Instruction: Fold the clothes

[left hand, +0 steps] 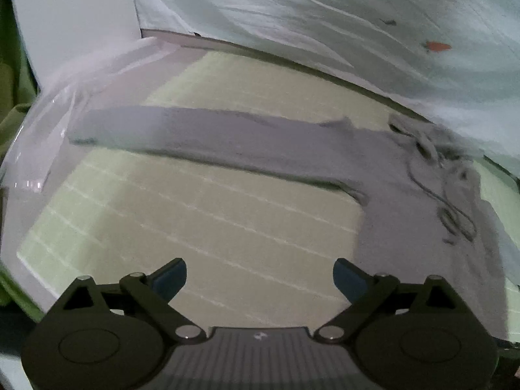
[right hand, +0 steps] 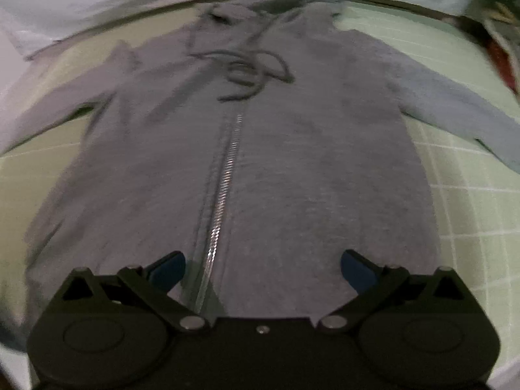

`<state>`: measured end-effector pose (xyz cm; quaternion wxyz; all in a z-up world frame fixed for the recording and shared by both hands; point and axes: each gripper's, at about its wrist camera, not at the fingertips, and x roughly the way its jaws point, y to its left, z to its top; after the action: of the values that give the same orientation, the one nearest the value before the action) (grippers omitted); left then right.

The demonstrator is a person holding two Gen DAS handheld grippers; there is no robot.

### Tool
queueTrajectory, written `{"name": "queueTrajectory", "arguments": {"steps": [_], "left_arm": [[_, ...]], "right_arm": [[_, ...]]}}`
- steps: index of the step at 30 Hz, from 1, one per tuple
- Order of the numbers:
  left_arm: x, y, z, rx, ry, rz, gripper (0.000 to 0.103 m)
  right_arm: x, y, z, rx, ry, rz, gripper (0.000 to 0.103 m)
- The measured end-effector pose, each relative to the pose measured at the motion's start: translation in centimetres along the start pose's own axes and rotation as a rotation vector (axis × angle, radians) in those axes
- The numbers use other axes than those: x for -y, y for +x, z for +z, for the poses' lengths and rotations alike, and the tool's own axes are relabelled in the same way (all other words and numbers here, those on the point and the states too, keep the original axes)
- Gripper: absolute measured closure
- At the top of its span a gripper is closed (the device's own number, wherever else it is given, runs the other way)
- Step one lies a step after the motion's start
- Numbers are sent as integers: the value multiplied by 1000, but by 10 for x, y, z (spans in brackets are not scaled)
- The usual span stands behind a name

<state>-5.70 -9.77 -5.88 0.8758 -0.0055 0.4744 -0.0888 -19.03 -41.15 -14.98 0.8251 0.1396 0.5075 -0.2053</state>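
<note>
Grey hoodie flat on green mat; tools gaping.

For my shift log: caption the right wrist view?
Open right gripper above flat grey zip-up hoodie on green gridded mat.

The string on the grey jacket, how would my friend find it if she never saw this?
Look at the green checked mat with the grey zip-up hoodie spread flat on it. Follow the shiny zipper up to the neck end. There the string lies in loose, dark loops across the chest, the only thin, curly thing on the smooth fabric.
</note>
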Motion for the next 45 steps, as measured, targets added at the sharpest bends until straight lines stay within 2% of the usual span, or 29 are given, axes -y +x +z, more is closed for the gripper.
{"name": "queueTrajectory", "arguments": {"steps": [7,11,16,22,26,33,39,41,45], "left_arm": [[-106,28,58,75,-21,37,6],[-157,51,92,52,-54,84,6],[-196,89,124,26,-62,86,6],[-221,140,150,-9,-47,113,6],[-232,164,162,-28,-53,117,6],[-238,176,166,-31,-23,136,6],[-237,177,162,-15,10,147,8],[-237,176,161,-4,12,146,12],[-236,172,158,24,23,141,32]], "right_arm": [[-24,3,-1,15,172,-130,0],[-35,3,-1,12,277,-189,0],[-39,5,0,-15,386,-238,0],[-50,6,-1,-22,466,-295,0],[-57,7,5,-27,452,-336,0],[-62,9,8,-40,497,-383,0],[-71,9,8,-26,489,-435,0],[-73,9,7,-22,501,-448,0],[-81,10,10,-23,494,-495,0]]}}
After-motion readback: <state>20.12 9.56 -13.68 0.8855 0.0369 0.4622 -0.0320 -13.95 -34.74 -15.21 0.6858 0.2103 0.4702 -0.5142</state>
